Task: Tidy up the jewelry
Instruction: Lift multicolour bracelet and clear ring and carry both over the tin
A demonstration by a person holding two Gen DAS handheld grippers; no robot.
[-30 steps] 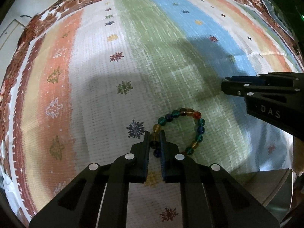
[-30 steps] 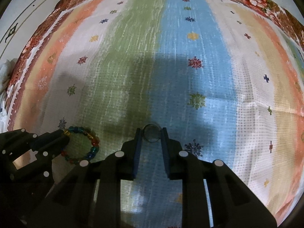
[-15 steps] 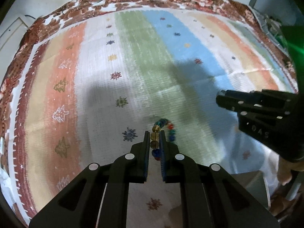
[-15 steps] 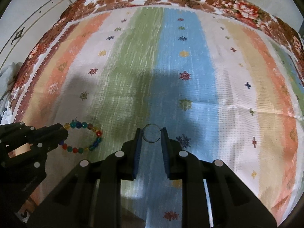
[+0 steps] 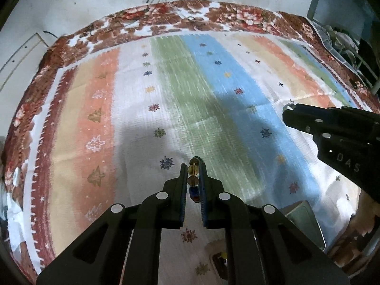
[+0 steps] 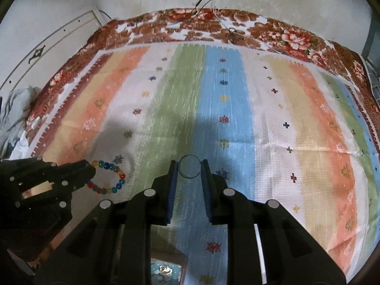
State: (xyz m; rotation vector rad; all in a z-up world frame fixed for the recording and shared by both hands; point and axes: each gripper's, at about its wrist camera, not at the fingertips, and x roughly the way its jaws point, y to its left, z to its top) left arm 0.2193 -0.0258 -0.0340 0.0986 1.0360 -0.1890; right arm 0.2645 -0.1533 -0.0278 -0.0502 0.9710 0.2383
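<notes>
The main risk is a drop. The left gripper [image 5: 192,178] pinches the bead bracelet [image 6: 108,177] by only a bead or two at the very ends of its fingers [image 5: 182,185], while the rest of the loop hangs free beside them; a quick swing could, I judge, roll a round bead out of the grip or snag the loop on the striped cloth [image 5: 133,123] below. The right gripper [image 6: 189,174] holds a thin ring [image 6: 189,167] that bridges its fingers [image 6: 171,185] near their tips. Such a slim hoop may twist or spring out if the squeeze eases or tightens unevenly. The two grippers are also near each other, so a careless crossing could knock one piece loose.

Both grippers point forward over the cloth, tilted down toward it, and seem lifted clear of it. The left one sits to the left with its fingers closed on the bracelet; the right one reaches in from the right, fingers closed on the ring. An open box [image 6: 166,272] shows at the bottom edge beneath the right gripper, possibly the place for them.
</notes>
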